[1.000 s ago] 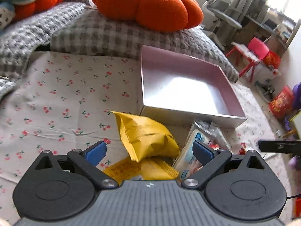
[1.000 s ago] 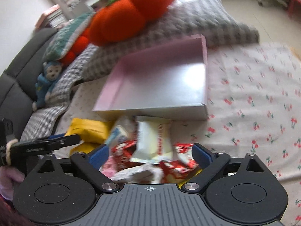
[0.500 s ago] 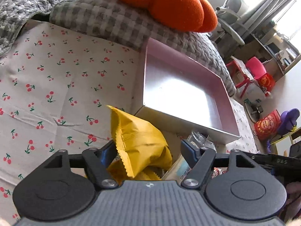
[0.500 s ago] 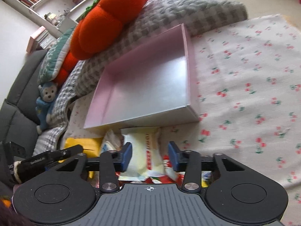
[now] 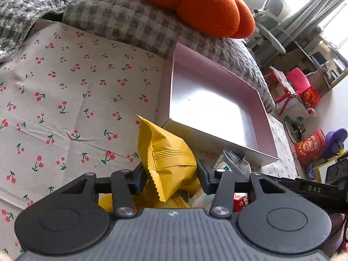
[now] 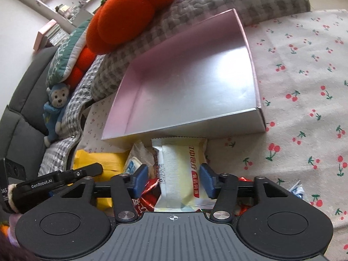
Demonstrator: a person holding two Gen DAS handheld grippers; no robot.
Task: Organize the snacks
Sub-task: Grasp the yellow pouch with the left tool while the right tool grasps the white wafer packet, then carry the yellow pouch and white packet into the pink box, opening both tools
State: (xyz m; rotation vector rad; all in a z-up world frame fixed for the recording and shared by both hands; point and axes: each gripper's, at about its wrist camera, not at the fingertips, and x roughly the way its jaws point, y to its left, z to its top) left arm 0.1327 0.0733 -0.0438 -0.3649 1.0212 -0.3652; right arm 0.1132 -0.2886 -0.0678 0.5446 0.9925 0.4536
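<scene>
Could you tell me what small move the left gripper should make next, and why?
Probably lift and carry forward over the box's near wall. The left gripper has just been closing and its pads now pinch the yellow snack packet, while the pink box just ahead holds no snacks yet.

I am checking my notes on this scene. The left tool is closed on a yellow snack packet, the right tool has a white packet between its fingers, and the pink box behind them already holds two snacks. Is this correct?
Not quite. The pink box holds nothing yet; the right wrist view shows its whole floor bare. The rest stands: the left tool grips the yellow snack packet, and the right tool has the white packet between its fingers.
</scene>
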